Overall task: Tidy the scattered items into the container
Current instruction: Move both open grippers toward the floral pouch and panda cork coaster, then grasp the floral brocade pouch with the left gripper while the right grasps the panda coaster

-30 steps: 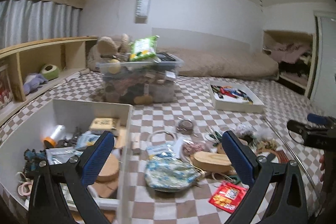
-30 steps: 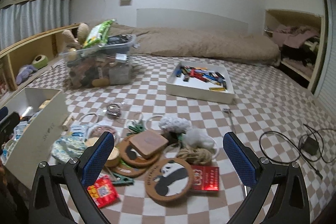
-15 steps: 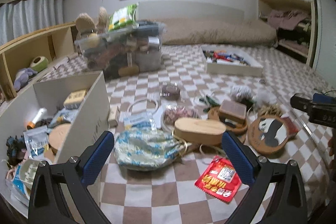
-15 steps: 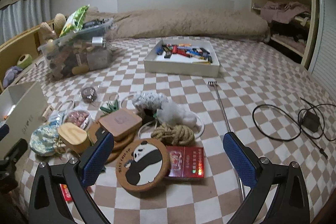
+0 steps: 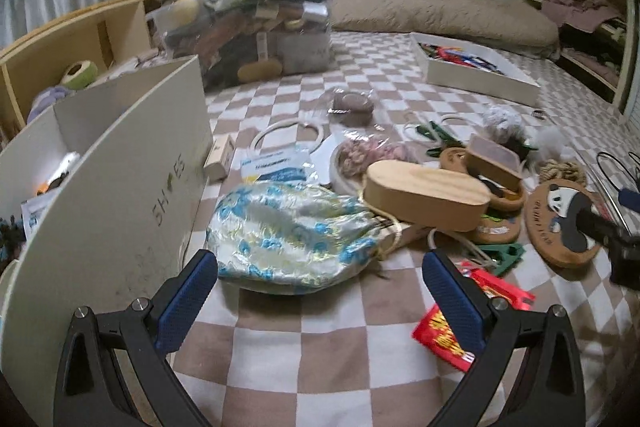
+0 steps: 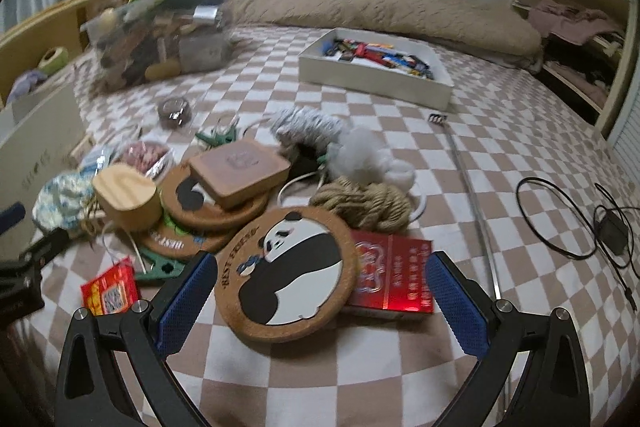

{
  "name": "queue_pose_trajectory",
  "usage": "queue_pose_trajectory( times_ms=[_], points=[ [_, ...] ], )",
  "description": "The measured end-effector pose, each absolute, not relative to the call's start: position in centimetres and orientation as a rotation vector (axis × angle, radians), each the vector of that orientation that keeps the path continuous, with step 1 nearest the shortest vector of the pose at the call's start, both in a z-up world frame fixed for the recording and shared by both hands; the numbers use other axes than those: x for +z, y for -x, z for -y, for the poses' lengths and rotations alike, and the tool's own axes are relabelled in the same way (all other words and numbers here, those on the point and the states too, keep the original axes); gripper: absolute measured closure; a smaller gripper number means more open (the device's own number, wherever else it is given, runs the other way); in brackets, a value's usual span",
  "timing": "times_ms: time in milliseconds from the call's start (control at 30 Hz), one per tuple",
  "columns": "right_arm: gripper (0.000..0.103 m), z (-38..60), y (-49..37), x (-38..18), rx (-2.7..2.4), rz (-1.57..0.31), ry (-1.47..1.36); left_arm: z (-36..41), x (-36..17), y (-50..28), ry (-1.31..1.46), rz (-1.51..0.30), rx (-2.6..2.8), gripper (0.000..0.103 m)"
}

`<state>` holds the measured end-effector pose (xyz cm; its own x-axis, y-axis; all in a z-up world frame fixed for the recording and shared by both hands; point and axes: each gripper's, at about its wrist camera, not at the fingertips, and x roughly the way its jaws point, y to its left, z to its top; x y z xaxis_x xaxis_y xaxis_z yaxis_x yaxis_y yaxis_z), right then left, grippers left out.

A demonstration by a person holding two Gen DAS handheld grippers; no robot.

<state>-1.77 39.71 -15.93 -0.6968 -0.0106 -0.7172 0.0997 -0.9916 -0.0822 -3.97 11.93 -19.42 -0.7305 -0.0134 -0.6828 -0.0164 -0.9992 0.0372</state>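
A pile of loose items lies on the checkered bed cover. My left gripper [image 5: 320,291] is open, low over the cover just in front of a blue and white drawstring pouch [image 5: 288,231]. Behind the pouch rests an oval wooden box [image 5: 428,193]. The white shoe box [image 5: 120,187] stands at the left with several items inside. My right gripper [image 6: 322,297] is open around the near edge of a round panda cork coaster [image 6: 288,267]. A red pack [image 6: 392,275] lies partly under that coaster, with jute twine [image 6: 364,203] behind. A red snack packet [image 6: 110,291] is at the left.
A clear bin [image 5: 256,39] crammed with things stands at the back left. A white tray [image 6: 376,75] of small items sits further back. A metal rod [image 6: 472,195] and a black cable with adapter [image 6: 580,223] lie at the right. Wooden shelves [image 5: 60,55] line the left wall.
Both grippers have come down and forward toward the pile. The left one swung right from over the shoe box to the pouch. The right one closed in on the panda coaster.
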Motion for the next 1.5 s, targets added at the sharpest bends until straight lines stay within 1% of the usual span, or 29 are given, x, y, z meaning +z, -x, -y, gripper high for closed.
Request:
queue_pose_trajectory(
  times_ms=[200,367,533,633,833,1200,1500],
  points=[
    [0.0,-38.4,1.8,-17.3,-2.791,-0.31,-1.225,-11.8,-20.1,5.2,1.193,-0.07,2.937,0.0],
    [0.0,-37.9,2.1,-18.4,-2.756,-0.359,-1.257,-11.7,-20.7,6.4,1.264,-0.073,2.933,0.0],
    [0.0,-37.7,2.4,-19.5,-2.734,-0.397,-1.296,-11.9,-21.7,7.3,1.356,-0.119,2.949,0.0],
    [0.0,-37.6,2.2,-19.5,-2.74,-0.405,-1.29,-11.3,-22.4,8.0,1.425,-0.058,2.893,0.0],
    [0.0,-37.5,2.0,-19.8,-2.751,-0.443,-1.289,-10.8,-22.2,7.5,1.391,0.04,2.841,0.0],
    [0.0,-37.5,1.9,-19.8,-2.76,-0.45,-1.278,-9.4,-20.9,6.7,1.258,0.39,2.642,0.002],
    [0.0,-37.8,1.9,-19.6,-2.756,-0.412,-1.271,-12.8,-20.3,4.5,1.236,0.354,2.406,0.002]
  ],
)
